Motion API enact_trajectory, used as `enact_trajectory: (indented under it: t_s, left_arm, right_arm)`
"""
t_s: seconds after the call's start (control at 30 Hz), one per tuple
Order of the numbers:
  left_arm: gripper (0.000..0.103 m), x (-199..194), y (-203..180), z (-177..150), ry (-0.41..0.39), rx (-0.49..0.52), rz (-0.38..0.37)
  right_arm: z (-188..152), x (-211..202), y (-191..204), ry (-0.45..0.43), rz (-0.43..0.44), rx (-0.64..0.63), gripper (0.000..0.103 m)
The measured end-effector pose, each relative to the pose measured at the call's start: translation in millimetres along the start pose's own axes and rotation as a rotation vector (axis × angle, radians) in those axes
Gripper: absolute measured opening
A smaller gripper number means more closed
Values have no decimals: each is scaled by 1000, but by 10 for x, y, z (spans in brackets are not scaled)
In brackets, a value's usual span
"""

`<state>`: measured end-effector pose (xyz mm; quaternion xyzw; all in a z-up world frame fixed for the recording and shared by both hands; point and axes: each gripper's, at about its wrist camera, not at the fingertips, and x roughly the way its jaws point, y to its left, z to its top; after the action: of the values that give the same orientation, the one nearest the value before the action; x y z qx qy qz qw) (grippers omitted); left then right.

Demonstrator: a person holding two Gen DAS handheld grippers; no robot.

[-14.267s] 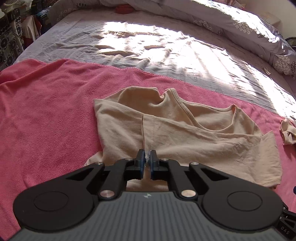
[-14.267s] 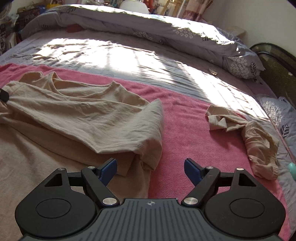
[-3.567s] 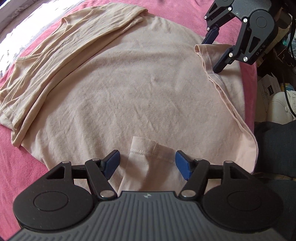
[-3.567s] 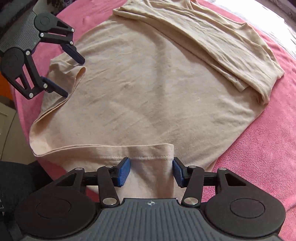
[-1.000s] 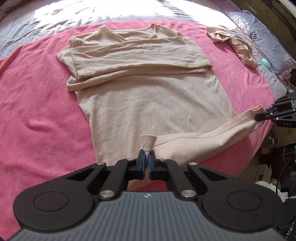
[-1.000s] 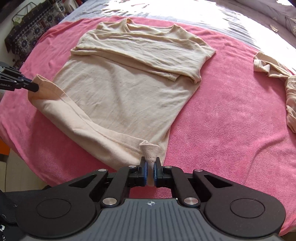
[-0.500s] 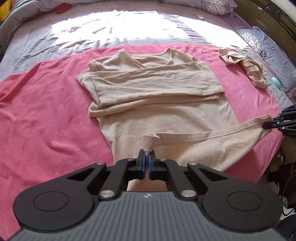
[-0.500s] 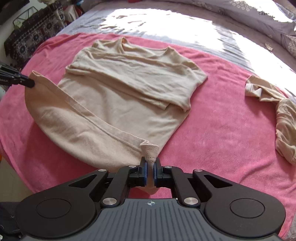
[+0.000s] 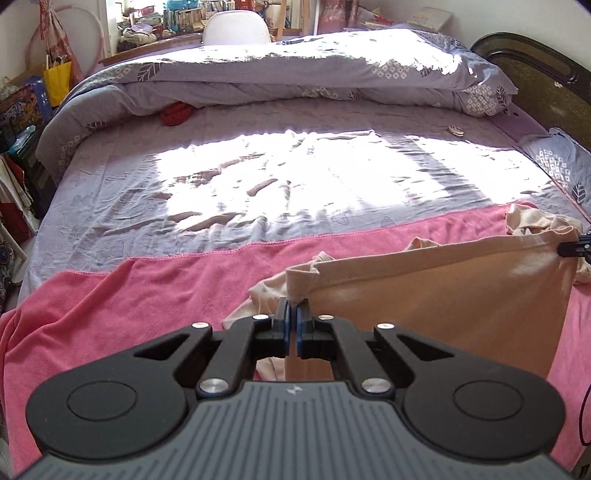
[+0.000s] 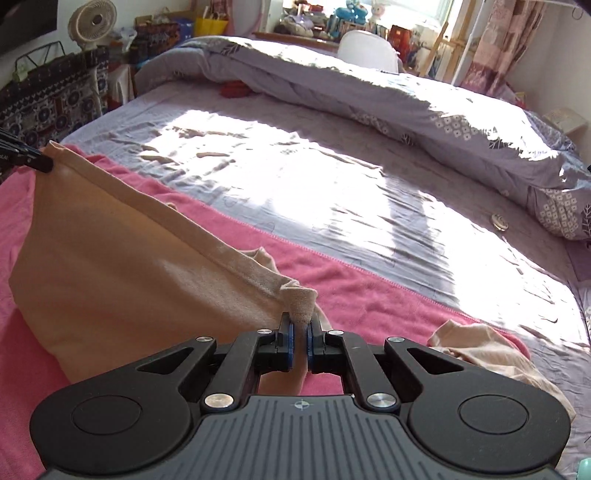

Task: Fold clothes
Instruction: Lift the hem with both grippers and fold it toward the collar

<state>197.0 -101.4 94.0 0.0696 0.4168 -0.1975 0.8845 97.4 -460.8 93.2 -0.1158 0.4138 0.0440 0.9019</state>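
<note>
Room: a sunlit bedroom, and the bed (image 9: 258,155) fills both views, its grey-lilac sheet lit bright across the middle.
Left gripper: the left gripper (image 9: 291,314) is clamped tight on one corner of the beige shirt (image 9: 443,295), a small nub of hem sticking up between the blue pads.
Right gripper: the right gripper (image 10: 300,325) is pinched down just the same on the other hem corner, a folded tab of cloth poking up above its pads.
Shirt: lifted by its bottom edge and stretched taut between the two grippers, the hem running as a straight line from one to the other; the cloth hangs down from it in a smooth sheet, with the rest of the shirt bunched on the bed below.
Across the views: in the left wrist view the right gripper's tip shows at the far right edge, on the shirt's corner; in the right wrist view the left gripper's tip shows at the far left, on its corner.
Pink towel: the pink towel (image 9: 129,295) is spread over the near part of the bed, under the shirt.
Second garment: a crumpled beige garment (image 10: 480,354) lies on the towel's right end, just beyond the shirt.
Further back: a small red cloth (image 9: 177,112) sits by the rolled duvet (image 9: 295,74) at the far side.
Background: a white chair (image 9: 236,27) and cluttered shelves behind the bed.
</note>
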Motion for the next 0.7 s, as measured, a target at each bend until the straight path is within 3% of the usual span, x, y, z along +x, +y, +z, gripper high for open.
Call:
enact_trajectory:
  t_s: [0.17,0.33,0.37,0.43,0.5,0.53,0.57,0.7]
  left_arm:
    - [0,749,138,68,56,-61,82]
    - [0,1294,258,-41,154,-122,194]
    - [0,1328,288,-44,160,-133,208]
    - [1,1359,362,-24,166,-146,243]
    - [2,1324,435,10,164,-158,278]
    - [3,1283,470,23,158,-161,293]
    - [4,1235,505,34,150,-165,311]
    - [3,965,473,7,116,-123,343]
  right_arm:
    - [173,842,-93,6,-36,34,9]
    - [67,1721,-94,159,-41,81,12]
    - [13,1822,-73,184,-44,82,17]
    - [-59,1861,-68,181,-71,87,30]
    - [-102,1792,-108,159,-116,100,60]
    - [-115,1738,-144,147,-141,110,67]
    - [-129,1683,-181,135,-166,121,72]
    - [-210,1317,-489,97,-251,235,74]
